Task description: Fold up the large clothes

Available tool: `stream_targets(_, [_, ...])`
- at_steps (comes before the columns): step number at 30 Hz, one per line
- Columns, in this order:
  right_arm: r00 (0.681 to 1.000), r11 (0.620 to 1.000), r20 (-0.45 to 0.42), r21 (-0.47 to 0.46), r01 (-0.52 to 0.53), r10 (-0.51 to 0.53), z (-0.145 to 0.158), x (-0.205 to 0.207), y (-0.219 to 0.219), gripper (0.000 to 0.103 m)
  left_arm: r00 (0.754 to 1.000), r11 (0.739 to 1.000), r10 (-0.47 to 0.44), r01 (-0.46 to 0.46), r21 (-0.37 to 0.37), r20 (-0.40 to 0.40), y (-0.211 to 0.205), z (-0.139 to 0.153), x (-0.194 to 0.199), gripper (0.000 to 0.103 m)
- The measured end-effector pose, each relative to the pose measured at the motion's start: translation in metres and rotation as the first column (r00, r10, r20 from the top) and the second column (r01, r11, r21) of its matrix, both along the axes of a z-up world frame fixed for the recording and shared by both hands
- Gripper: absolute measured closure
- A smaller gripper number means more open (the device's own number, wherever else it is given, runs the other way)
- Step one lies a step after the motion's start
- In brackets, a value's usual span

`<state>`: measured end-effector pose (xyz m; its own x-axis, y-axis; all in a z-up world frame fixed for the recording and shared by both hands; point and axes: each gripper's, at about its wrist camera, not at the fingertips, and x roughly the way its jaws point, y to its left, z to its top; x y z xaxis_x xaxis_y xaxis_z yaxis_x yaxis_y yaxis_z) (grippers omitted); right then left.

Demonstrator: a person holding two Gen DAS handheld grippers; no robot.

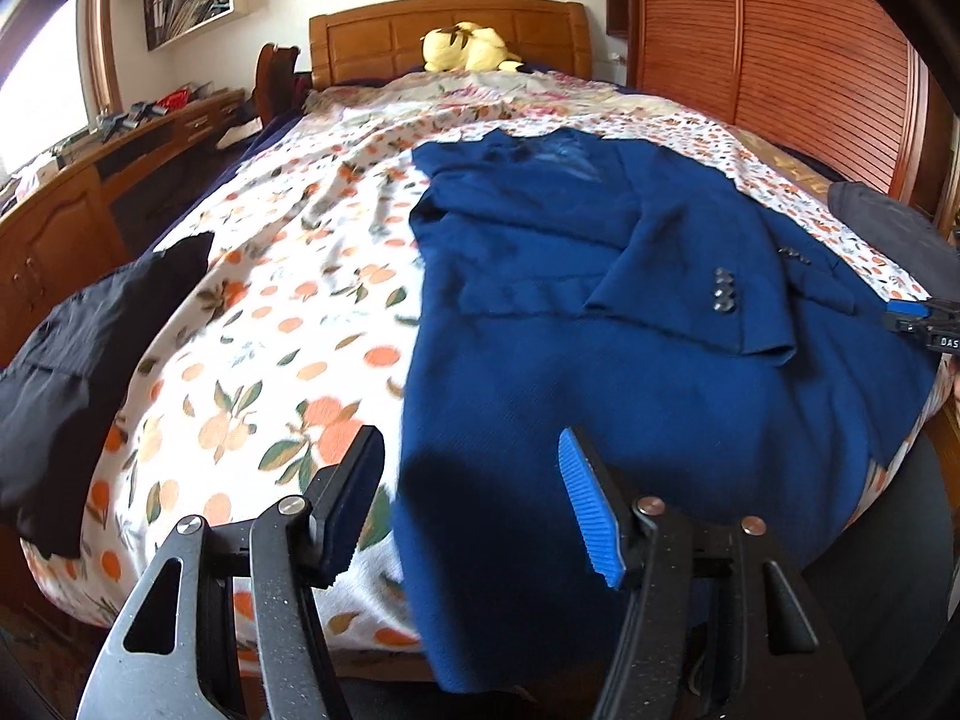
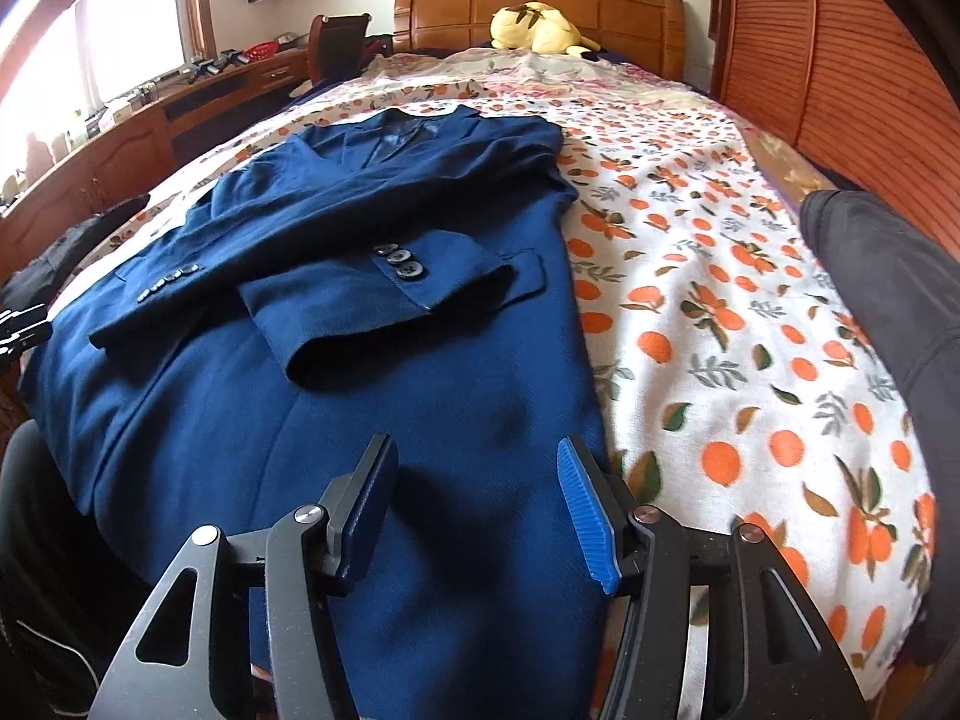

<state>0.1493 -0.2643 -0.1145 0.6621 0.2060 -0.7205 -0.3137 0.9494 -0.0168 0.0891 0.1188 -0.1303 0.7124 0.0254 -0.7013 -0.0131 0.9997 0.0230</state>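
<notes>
Lying flat on the floral bedspread [image 1: 288, 276], the blue jacket [image 1: 600, 360] overhangs the near bed edge, sleeves folded across its front (cuff buttons up). Left gripper [image 1: 474, 504] and right gripper [image 2: 480, 510] hover spread over its hem, gripping nothing; open bedspread flanks the jacket.

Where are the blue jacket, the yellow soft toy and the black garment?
blue jacket [image 2: 372, 420], right wrist view, lower front panel.
yellow soft toy [image 2: 540, 27], right wrist view, its body.
black garment [image 1: 90, 360], left wrist view, its middle.
</notes>
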Motion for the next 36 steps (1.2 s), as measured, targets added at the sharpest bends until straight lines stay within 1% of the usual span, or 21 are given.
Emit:
stream_targets(6, [1.000, 0.999, 0.000, -0.030, 0.025, -0.025, 0.002, -0.009, -0.006, 0.043, 1.000, 1.000, 0.009, -0.010, -0.025, -0.023, 0.010, -0.014, -0.010, 0.041])
stream_targets(8, [0.999, 0.998, -0.001, -0.042, 0.040, -0.040, 0.003, -0.012, -0.010, 0.042, 1.000, 1.000, 0.004, -0.004, -0.027, -0.016, 0.010, -0.016, -0.015, 0.041])
stream_targets(11, [0.999, 0.999, -0.025, -0.014, 0.040, -0.040, 0.001, -0.013, -0.013, 0.041, 1.000, 0.999, 0.002, -0.003, -0.039, -0.011, 0.012, -0.018, -0.021, 0.043])
stream_targets(13, [0.999, 0.999, -0.031, 0.006, 0.038, -0.038, 0.000, -0.013, -0.014, 0.040, 1.000, 0.999, 0.000, 0.000, -0.046, -0.008, 0.012, -0.018, -0.024, 0.052])
stream_targets(14, [0.999, 0.999, -0.033, 0.011, 0.040, -0.039, 0.000, -0.013, -0.014, 0.040, 1.000, 0.999, -0.005, 0.004, -0.052, -0.005, 0.012, -0.018, -0.026, 0.055])
stream_targets(15, [0.999, 0.999, -0.035, 0.017, 0.041, -0.040, -0.001, -0.013, -0.014, 0.040, 1.000, 0.998, -0.014, 0.014, -0.066, -0.003, 0.012, -0.018, -0.027, 0.061])
stream_targets(16, [0.998, 0.999, -0.038, 0.024, 0.042, -0.041, -0.001, -0.013, -0.014, 0.040, 1.000, 0.997, -0.018, 0.018, -0.075, -0.002, 0.013, -0.018, -0.028, 0.063])
stream_targets(21, [0.999, 0.999, -0.039, 0.037, 0.033, -0.032, 0.000, -0.014, -0.012, 0.040, 1.000, 0.994, -0.002, 0.002, -0.108, 0.001, 0.015, -0.022, -0.030, 0.063])
stream_targets(26, [1.000, 0.999, -0.024, 0.038, 0.020, -0.019, -0.006, -0.016, -0.011, 0.043, 1.000, 0.989, 0.009, -0.010, -0.146, -0.007, 0.019, -0.025, -0.029, 0.063])
stream_targets(30, [1.000, 0.998, -0.022, 0.051, 0.022, -0.021, -0.008, -0.014, -0.011, 0.043, 1.000, 0.991, 0.010, -0.011, -0.133, -0.011, 0.016, -0.024, -0.028, 0.063])
stream_targets(36, [0.999, 0.997, -0.023, 0.075, 0.024, -0.022, -0.010, -0.012, -0.015, 0.043, 1.000, 0.990, 0.015, -0.016, -0.142, -0.009, 0.018, -0.025, -0.029, 0.063])
